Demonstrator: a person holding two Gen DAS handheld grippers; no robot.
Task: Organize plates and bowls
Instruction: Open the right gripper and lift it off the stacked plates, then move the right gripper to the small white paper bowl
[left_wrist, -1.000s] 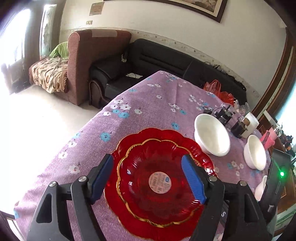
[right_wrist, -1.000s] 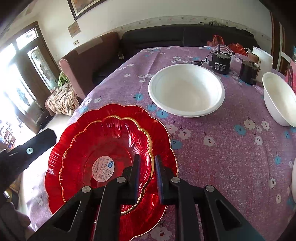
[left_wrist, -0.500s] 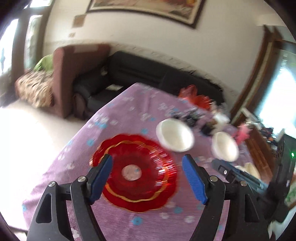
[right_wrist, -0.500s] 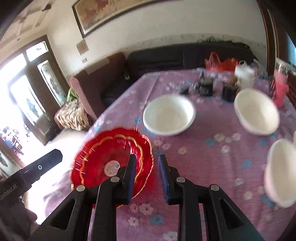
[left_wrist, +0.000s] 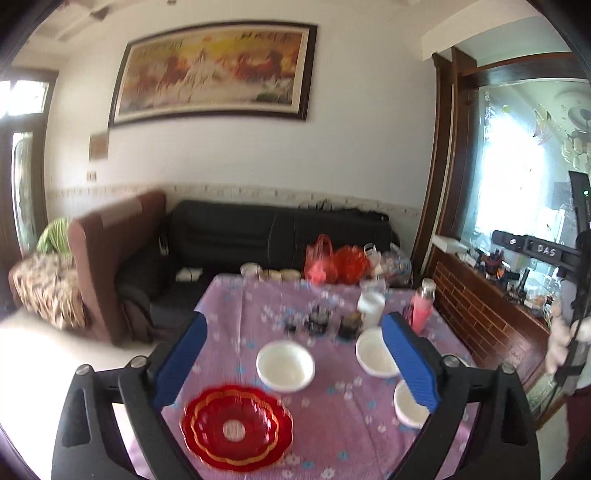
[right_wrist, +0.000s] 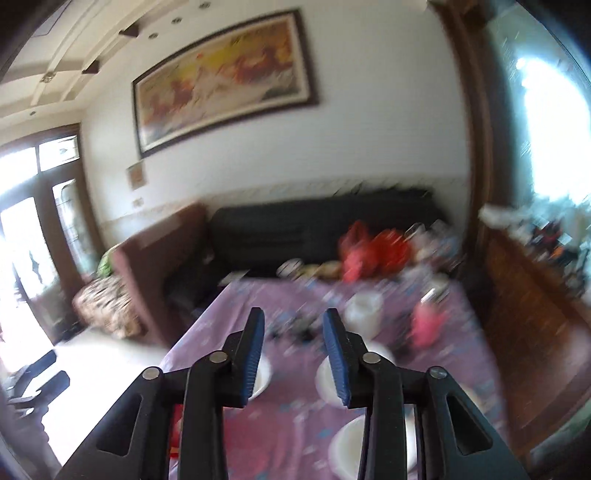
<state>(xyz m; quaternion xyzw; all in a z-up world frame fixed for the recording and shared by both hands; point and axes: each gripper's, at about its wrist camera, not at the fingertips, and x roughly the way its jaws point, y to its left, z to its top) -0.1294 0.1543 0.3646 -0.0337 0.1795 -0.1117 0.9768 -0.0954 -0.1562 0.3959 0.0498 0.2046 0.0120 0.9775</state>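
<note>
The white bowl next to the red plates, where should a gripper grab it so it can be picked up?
Probably by the rim. The white bowl sits upright and open on the purple tablecloth, so one finger can go inside and one outside. Come from above on the near side, by the red plates; small dark things crowd the far side. The left gripper holds nothing, its jaws opening.

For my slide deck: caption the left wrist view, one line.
Left gripper, jaws opening and empty, high above stacked red plates and three white bowls on a purple floral tablecloth.
</note>
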